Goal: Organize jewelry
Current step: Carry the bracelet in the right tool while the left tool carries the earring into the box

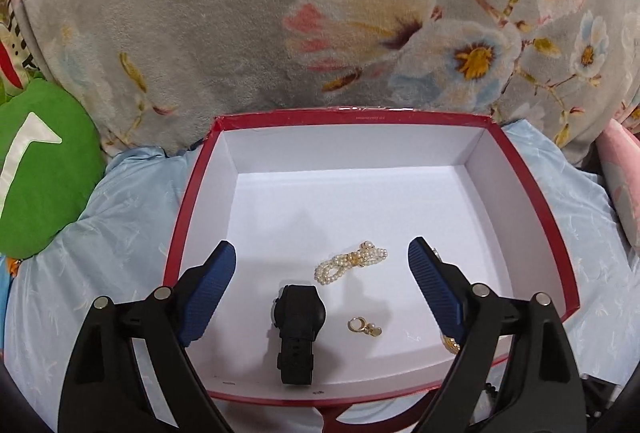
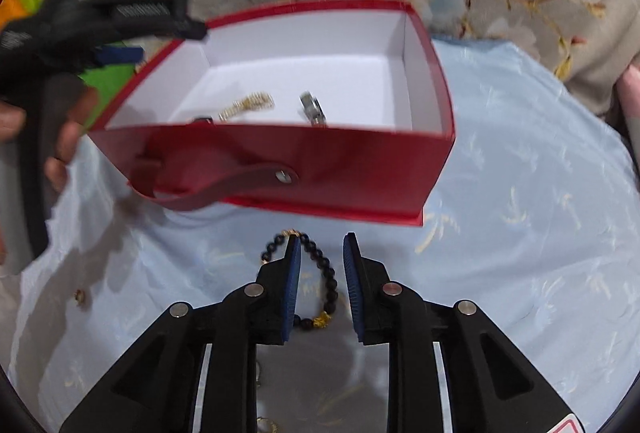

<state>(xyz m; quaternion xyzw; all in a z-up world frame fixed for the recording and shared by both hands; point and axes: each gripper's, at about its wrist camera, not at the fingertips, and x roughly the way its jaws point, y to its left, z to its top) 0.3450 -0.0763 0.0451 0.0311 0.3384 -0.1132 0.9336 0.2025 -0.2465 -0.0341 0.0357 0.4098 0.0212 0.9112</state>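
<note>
An open red box [image 1: 352, 116] with a white inside lies on a light blue sheet. On its floor lie a black watch [image 1: 298, 317], a pearl bracelet [image 1: 352, 261] and a gold earring [image 1: 364, 325]. My left gripper [image 1: 321, 245] hangs open and wide over the box, with the black watch below and between its fingers, untouched. In the right wrist view, a black bead bracelet [image 2: 326, 273] with a gold charm lies on the sheet in front of the box [image 2: 280, 153]. My right gripper [image 2: 322, 237] stands slightly open over it, its left finger across the beads.
A silver watch [image 2: 314, 109] also lies in the box. A small gold earring [image 2: 80, 296] rests on the sheet [image 2: 520, 213] at the left. A floral grey blanket [image 1: 200, 13] rises behind the box, a green cushion [image 1: 44, 161] to its left. A hand [image 2: 60, 137] holds the left gripper.
</note>
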